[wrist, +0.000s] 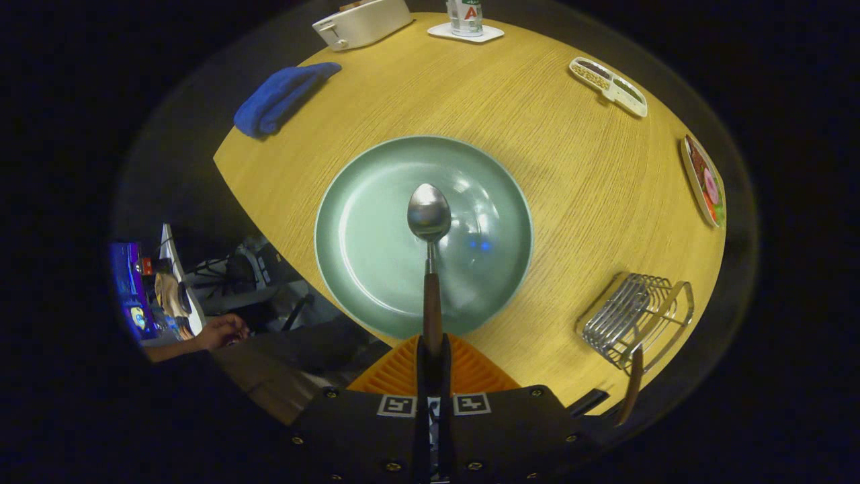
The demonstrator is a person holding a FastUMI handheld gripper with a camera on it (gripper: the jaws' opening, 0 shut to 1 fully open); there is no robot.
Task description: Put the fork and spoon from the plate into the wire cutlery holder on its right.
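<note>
Tool closed on spoon handle | bowl over plate

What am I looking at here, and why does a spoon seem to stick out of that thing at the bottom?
You are looking through a wide-angle camera mounted on a hand-held gripper, a two-finger clamp that a person carries. Its two fingers are shut on the wooden handle of a spoon, which points forward above a green plate.

Everything sits on a wooden table. To the right of the plate is the wire cutlery holder, with another wooden-handled utensil already in it, probably the fork. Farther away lie a blue cloth, a white toaster, a can on a coaster, a divided snack dish and a small patterned plate. A person's hand shows off to the left, beyond the table.
</note>
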